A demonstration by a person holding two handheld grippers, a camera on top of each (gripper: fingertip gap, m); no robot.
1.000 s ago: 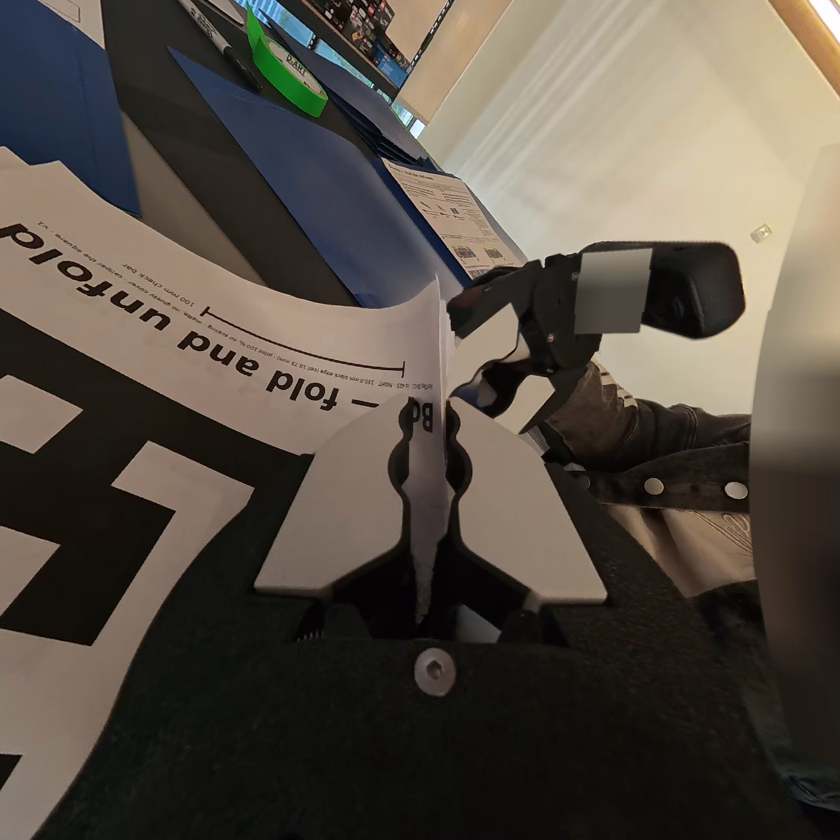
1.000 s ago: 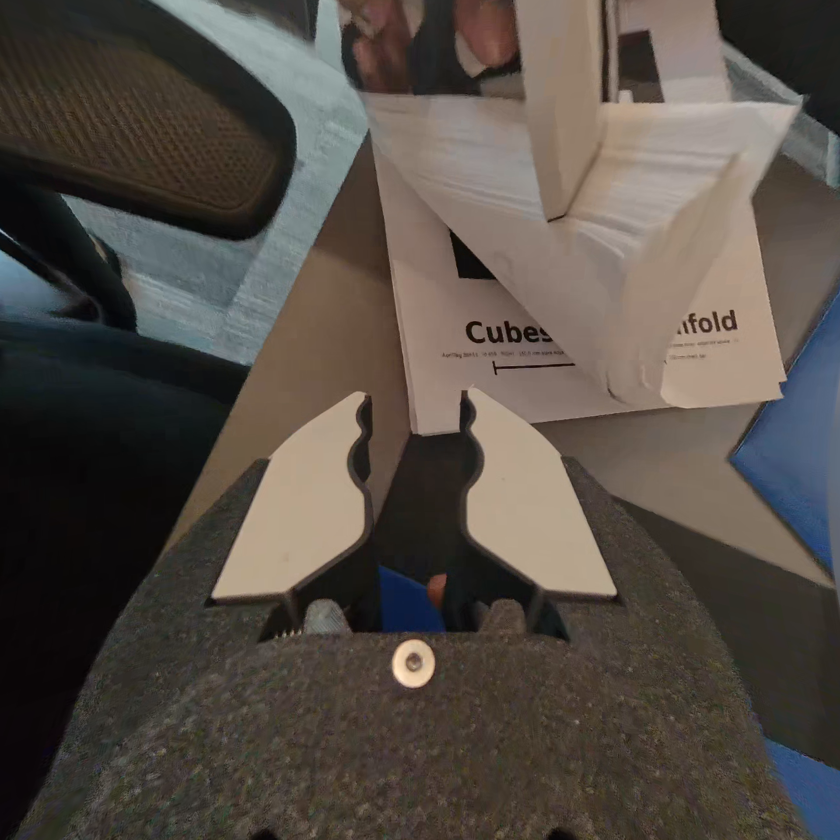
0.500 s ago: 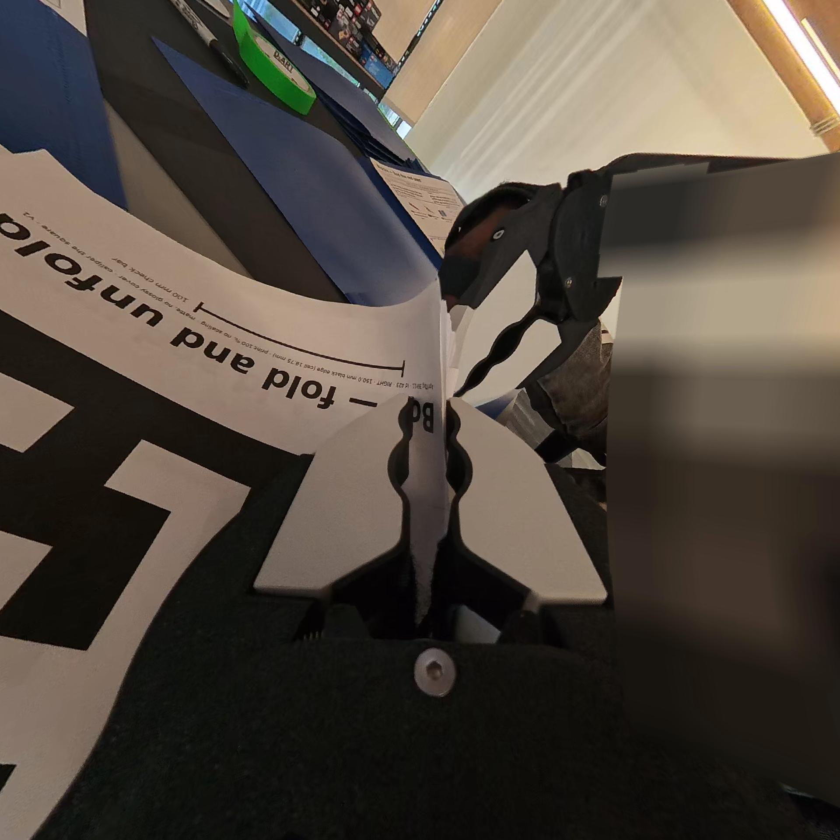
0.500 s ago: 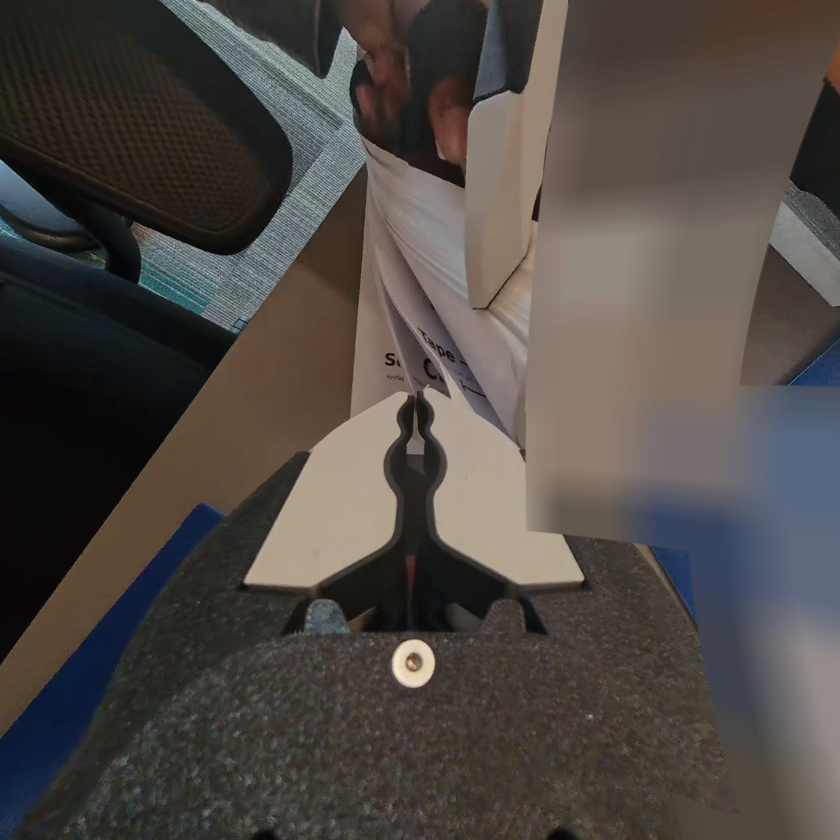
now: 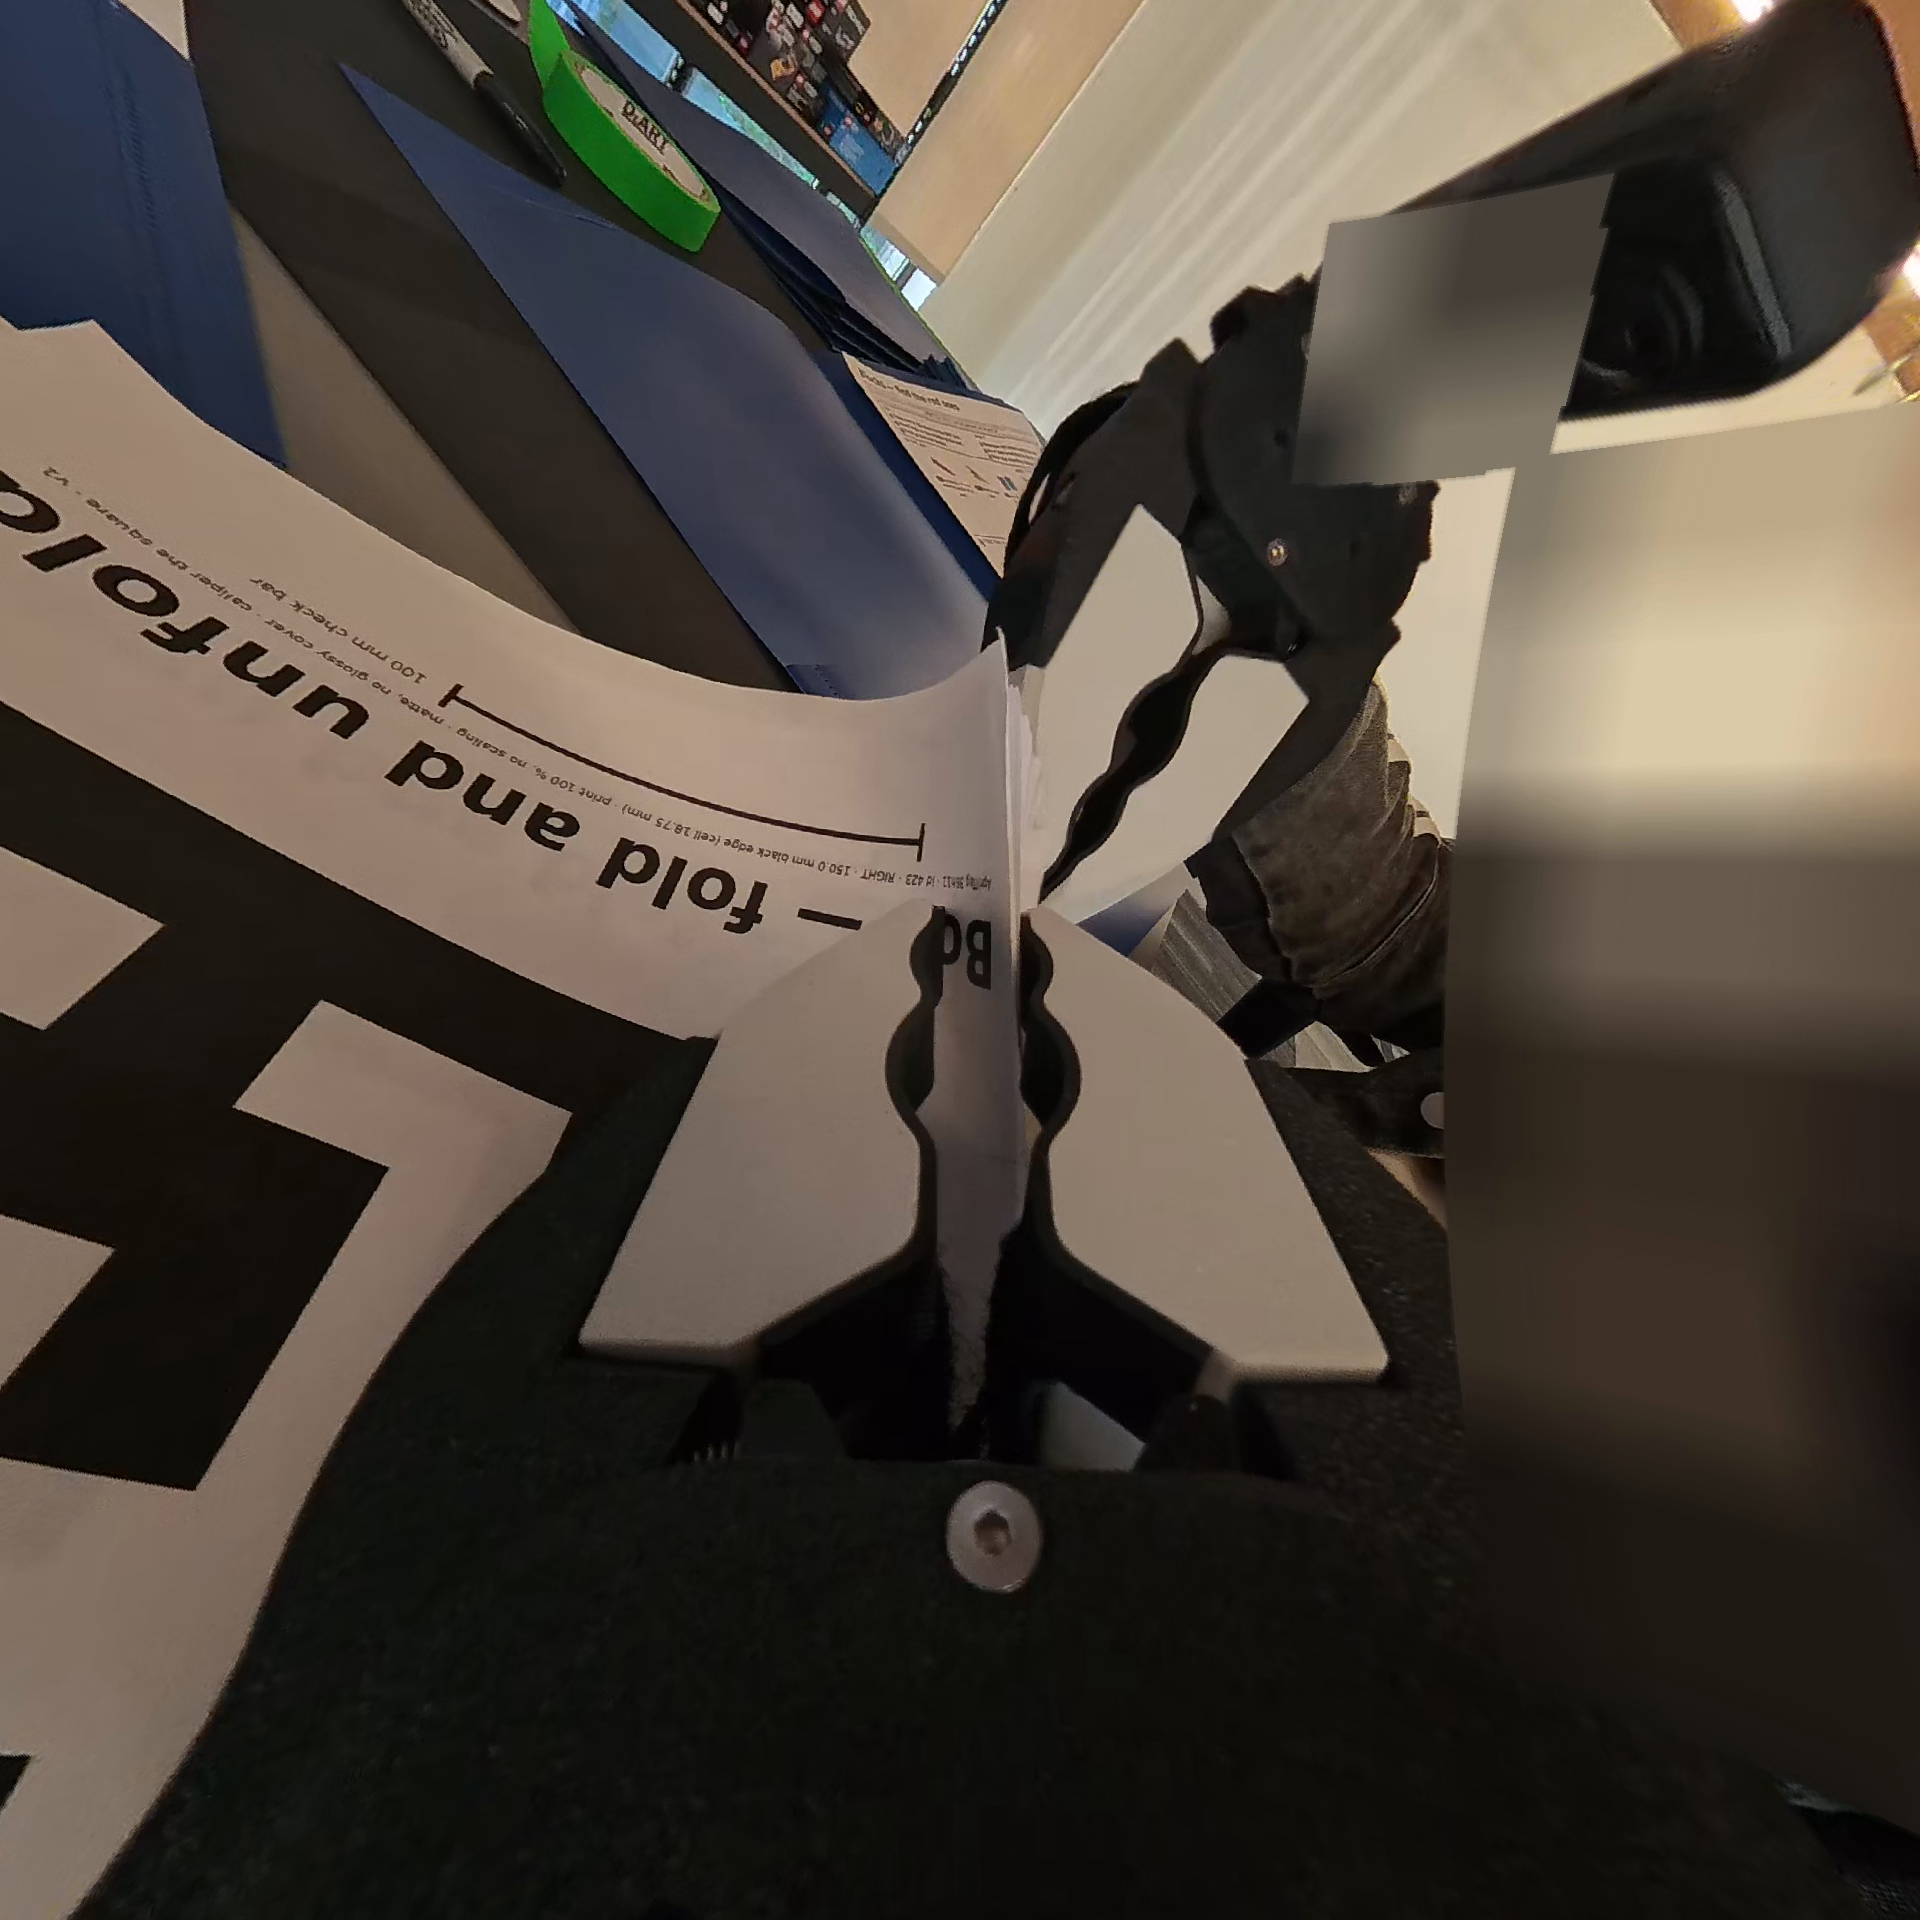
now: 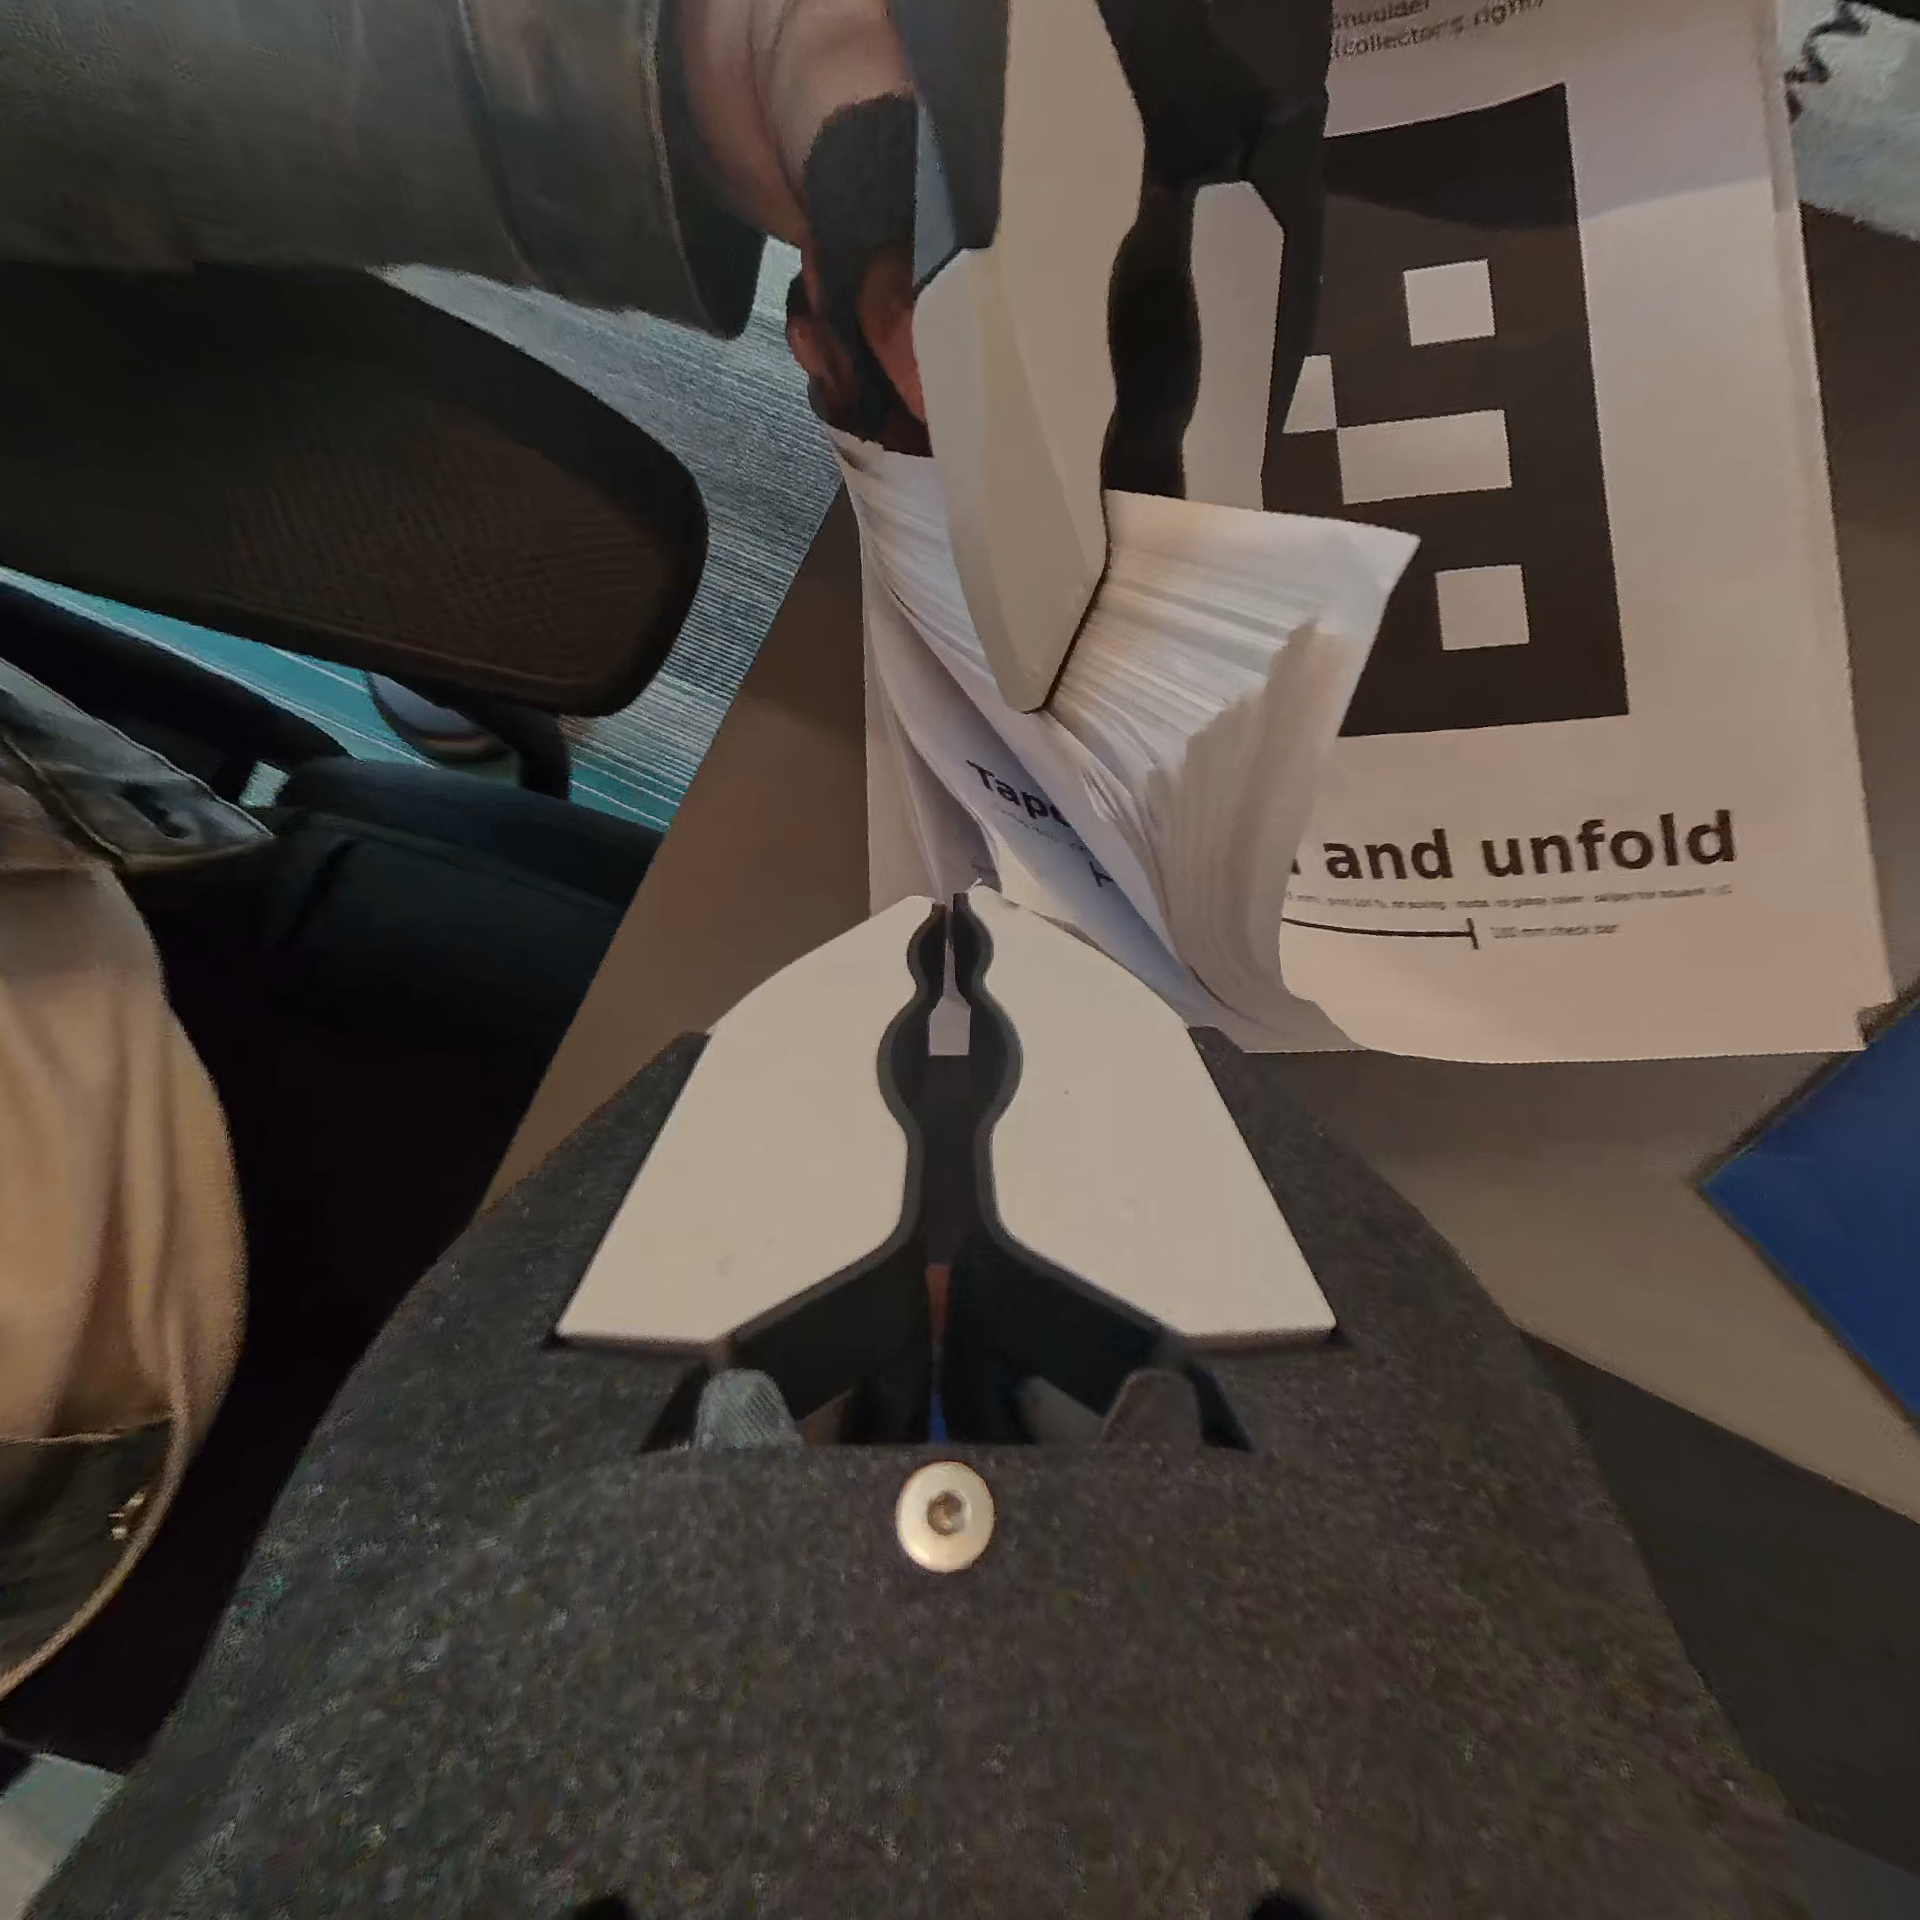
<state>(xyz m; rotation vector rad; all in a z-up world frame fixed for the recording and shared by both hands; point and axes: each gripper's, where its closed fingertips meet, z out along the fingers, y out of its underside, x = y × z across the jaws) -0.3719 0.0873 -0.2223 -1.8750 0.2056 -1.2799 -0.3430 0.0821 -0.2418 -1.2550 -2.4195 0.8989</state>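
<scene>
A stack of white printed sheets (image 5: pixel 499 790) lies on a grey table (image 6: pixel 1455 1195). My left gripper (image 5: pixel 982 925) is shut on a thick sheaf of the upper sheets at their corner and holds it curled up off the stack. In the right wrist view, the left gripper (image 6: pixel 1101 582) shows at the top with the fanned sheaf (image 6: pixel 1195 665) clamped in it. My right gripper (image 6: pixel 951 914) is shut on the corner of a thin lower sheet (image 6: pixel 997 821) under the lifted sheaf. It also shows in the left wrist view (image 5: pixel 1070 842), just beyond the sheaf's edge.
A green tape roll (image 5: pixel 623 135) and a black marker (image 5: pixel 509 94) lie far back on the table among blue folders (image 5: pixel 727 416). A blue sheet (image 6: pixel 1839 1226) lies at the right. An office chair (image 6: pixel 312 499) and a person's sleeve (image 6: pixel 312 135) are beyond the table's left edge.
My right gripper was open a second ago; it moved in under the lifted sheaf and shut on a lower sheet's corner. My left gripper kept its hold on the sheaf.
</scene>
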